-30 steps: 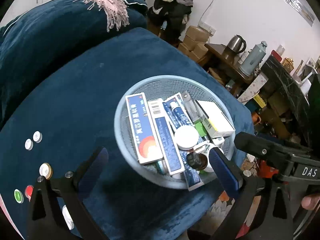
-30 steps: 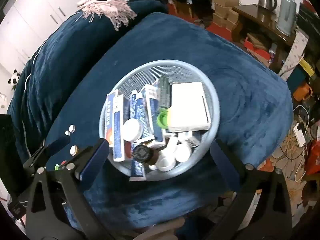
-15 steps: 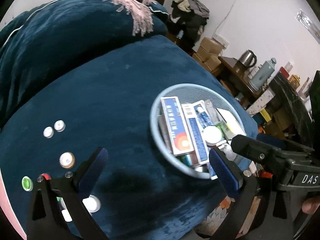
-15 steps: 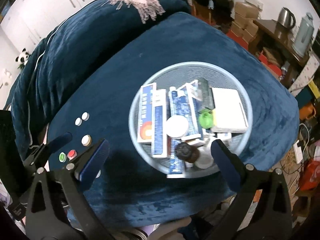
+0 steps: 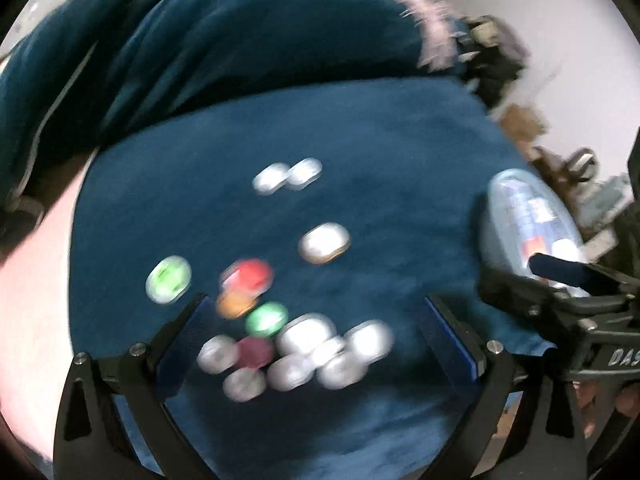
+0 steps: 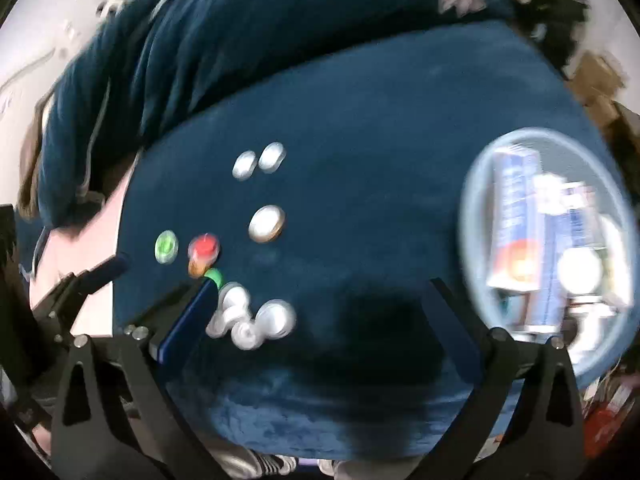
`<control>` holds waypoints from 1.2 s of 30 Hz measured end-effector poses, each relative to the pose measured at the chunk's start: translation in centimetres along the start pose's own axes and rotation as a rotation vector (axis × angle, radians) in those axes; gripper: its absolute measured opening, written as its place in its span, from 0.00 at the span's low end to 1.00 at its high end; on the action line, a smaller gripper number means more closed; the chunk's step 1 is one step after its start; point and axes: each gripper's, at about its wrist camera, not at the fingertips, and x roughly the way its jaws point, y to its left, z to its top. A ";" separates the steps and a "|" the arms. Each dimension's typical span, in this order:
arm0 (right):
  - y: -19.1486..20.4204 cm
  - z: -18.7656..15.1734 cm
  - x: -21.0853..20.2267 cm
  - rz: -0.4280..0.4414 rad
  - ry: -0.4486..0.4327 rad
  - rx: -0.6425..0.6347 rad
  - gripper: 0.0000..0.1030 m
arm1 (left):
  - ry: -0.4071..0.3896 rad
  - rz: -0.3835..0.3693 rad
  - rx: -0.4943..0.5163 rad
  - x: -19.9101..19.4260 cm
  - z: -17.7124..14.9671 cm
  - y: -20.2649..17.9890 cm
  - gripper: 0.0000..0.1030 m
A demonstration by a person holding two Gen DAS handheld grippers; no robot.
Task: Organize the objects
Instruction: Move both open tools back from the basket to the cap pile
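Both frames motion-blurred. Left hand-held gripper (image 5: pixel 318 336) spread wide, holding nothing, over a cluster of white caps (image 5: pixel 308 354) on the blue velvet cushion (image 5: pixel 384 152). Right hand-held gripper (image 6: pixel 320 316) also spread, empty. Basket (image 6: pixel 472 184) of boxes sits at cushion's right edge.

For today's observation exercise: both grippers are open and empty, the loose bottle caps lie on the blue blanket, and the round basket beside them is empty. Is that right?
One detail is wrong. The basket is not empty: the right wrist view shows boxes and a white round lid inside it. The rest stands: the left gripper and right gripper are open and empty, and the caps lie on the blue blanket.
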 end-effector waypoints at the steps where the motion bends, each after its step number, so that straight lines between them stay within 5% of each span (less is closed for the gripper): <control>1: 0.4 -0.1 1.1 0.007 0.036 -0.004 0.99 | 0.022 0.027 -0.014 0.8 -0.6 1.2 0.99; 11: 2.6 -1.2 6.7 -0.017 0.185 -0.101 0.98 | 0.079 0.083 -0.210 3.5 -3.3 9.0 0.99; 15: 4.6 -1.7 8.4 -0.007 0.202 -0.174 0.88 | 0.102 0.084 -0.283 4.0 -4.1 10.6 0.98; 30: 4.4 -1.9 8.9 0.028 0.206 -0.149 0.88 | 0.196 0.179 -0.182 7.7 -5.7 9.6 0.86; 36: 4.4 -1.9 8.8 0.036 0.203 -0.143 0.88 | 0.174 0.134 -0.157 6.4 -5.7 8.2 0.85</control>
